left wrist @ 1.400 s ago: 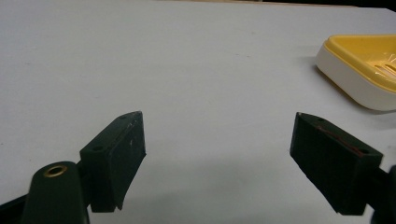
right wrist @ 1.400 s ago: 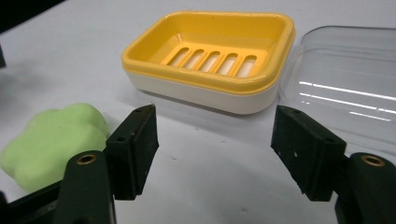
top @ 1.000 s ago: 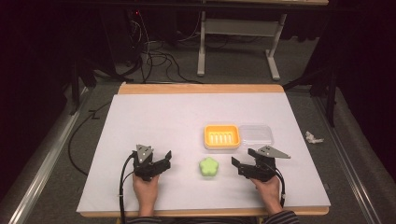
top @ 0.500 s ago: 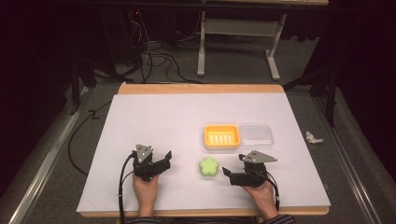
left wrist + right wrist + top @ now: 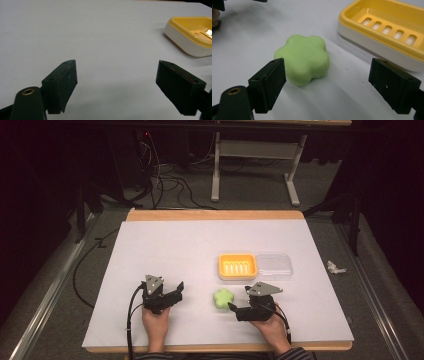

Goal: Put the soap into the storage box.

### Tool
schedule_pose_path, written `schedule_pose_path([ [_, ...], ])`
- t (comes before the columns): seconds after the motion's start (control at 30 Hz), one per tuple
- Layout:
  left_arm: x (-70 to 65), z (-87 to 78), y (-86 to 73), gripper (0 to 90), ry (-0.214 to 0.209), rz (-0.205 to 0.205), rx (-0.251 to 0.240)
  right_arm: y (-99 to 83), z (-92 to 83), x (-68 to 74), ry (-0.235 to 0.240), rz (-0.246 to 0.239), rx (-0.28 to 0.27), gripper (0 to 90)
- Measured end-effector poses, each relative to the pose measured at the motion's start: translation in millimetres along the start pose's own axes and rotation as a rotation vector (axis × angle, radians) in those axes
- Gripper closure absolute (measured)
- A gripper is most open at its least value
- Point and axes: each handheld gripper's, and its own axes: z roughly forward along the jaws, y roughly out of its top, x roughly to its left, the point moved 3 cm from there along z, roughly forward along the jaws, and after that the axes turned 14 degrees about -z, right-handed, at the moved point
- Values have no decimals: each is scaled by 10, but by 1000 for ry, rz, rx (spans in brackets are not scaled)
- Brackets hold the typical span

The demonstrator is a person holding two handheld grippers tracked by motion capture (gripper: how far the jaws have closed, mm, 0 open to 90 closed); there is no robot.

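So the pale green flower-shaped bar of soap is lying flat on the white table cover, near the front edge and just short of the yellow slotted soap dish with the white base. A clear plastic lid is parked right beside the dish on its far side, touching or nearly so.

The right gripper is brought in low next to the soap, jaws spread wide and nothing held between them. In the right gripper view the soap is seen sitting just ahead of the jaws, closer to the left one, with no contact made as far as can be told. The dish is seen empty behind it, slots bare.

The left gripper is rested on the cover well to the side, jaws also wide apart and empty; in its own view only bare cover is framed between them, with a corner of the dish off to one side.

Progress-wise, pretty much nothing is done yet: the soap isn't grasped, isn't lifted, and the dish is unfilled. Still left, by the look of it: the jaws closed on the soap, the soap carried over and set in the dish, and maybe the lid dealt with after.
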Motion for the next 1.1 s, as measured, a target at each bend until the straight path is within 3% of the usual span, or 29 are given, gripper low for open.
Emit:
schedule_pose_path([
  [0.23,0,-3,0,179,-7,-1,4,121,127,136,47,-49,25,144],
  [0.7,-9,-7,-9,181,-13,4,7,189,290,205,79,-88,75,144],
  [0.87,-7,-20,2,181,-18,-2,2,209,333,223,65,-107,63,157],
  [1.1,-7,-19,4,181,-18,-6,0,210,415,237,64,-120,95,183],
])
